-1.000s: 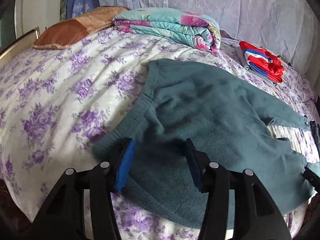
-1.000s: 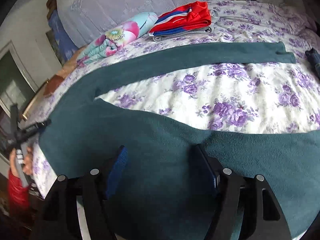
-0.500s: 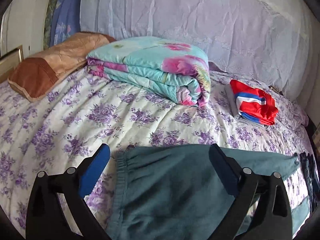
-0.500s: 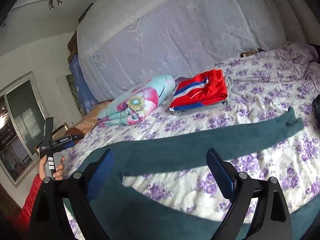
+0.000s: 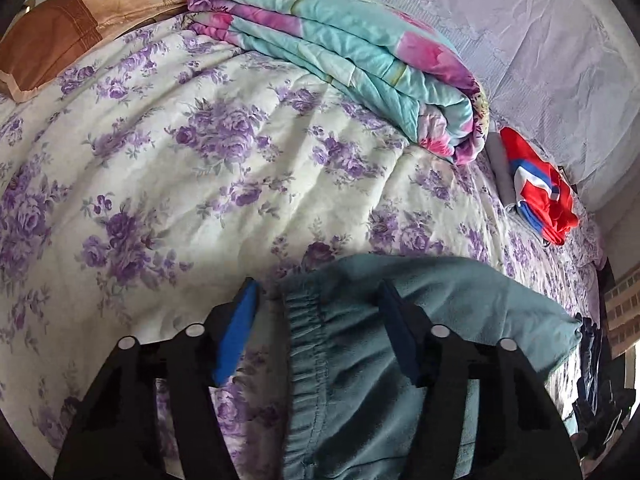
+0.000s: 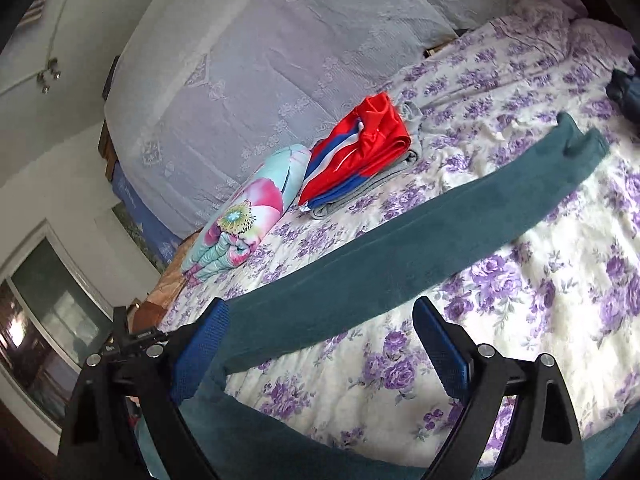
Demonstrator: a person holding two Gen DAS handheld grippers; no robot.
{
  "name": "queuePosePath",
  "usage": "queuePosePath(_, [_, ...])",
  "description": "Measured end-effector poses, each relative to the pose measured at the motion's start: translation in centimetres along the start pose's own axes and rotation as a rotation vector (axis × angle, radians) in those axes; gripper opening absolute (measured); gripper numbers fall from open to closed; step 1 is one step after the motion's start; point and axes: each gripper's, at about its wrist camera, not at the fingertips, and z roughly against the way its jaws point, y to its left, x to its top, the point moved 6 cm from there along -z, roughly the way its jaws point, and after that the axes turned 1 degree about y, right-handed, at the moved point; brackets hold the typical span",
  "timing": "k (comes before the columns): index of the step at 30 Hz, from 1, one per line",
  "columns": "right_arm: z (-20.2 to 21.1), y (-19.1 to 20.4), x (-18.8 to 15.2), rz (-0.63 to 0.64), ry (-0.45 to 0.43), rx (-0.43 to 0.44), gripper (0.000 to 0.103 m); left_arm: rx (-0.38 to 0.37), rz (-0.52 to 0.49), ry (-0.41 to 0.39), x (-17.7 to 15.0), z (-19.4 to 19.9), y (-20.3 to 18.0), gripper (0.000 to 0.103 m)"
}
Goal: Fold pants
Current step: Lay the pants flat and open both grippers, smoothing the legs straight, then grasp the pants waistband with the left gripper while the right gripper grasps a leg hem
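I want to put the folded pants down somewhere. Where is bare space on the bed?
Free: flowered sheet between brown pillow, folded quilt and teal pants. Crowded: quilt touching the red garment stack.

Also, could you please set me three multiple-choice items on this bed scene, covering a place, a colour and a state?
1. Where does the red garment lie?
A on the pillow
B beside the folded quilt
C on the floor

2. What colour are the pants?
A teal
B black
C yellow

3. How do the legs of the pants lie?
A stacked
B rolled up
C spread apart

Answers: B, it sits right next to the quilt; A, the fleece is plainly teal; C, bare flowered sheet shows between the two legs.
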Motion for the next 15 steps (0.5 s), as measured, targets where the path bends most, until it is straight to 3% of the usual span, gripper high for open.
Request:
queuePosePath(1, [0.0, -0.2, 0.1, -0.012, 0.001, 0.008, 0.094, -0.004, -0.008, 0.006, -0.1, -0.2, -0.1, 0.043])
queuePosePath(7, [-0.6, 1.9, 0.5, 0.067, 0.055, 0.018, 0.094, 0.011, -0.032, -0.016, 0.0, -0.1, -0.3, 0.022])
queuePosePath(12, [-5.1, 6.0, 1.7, 0.304, 0.236, -0.015, 0.094, 0.011, -0.042, -0.086, 0.3, 1.3, -0.4, 0.021])
queuePosePath(15, [-9.2, 7.6, 2.6, 0.497, 0.296, -0.059, 0.094, 0.011, -0.062, -0.136, 0.6, 2.3, -0.9, 0.021])
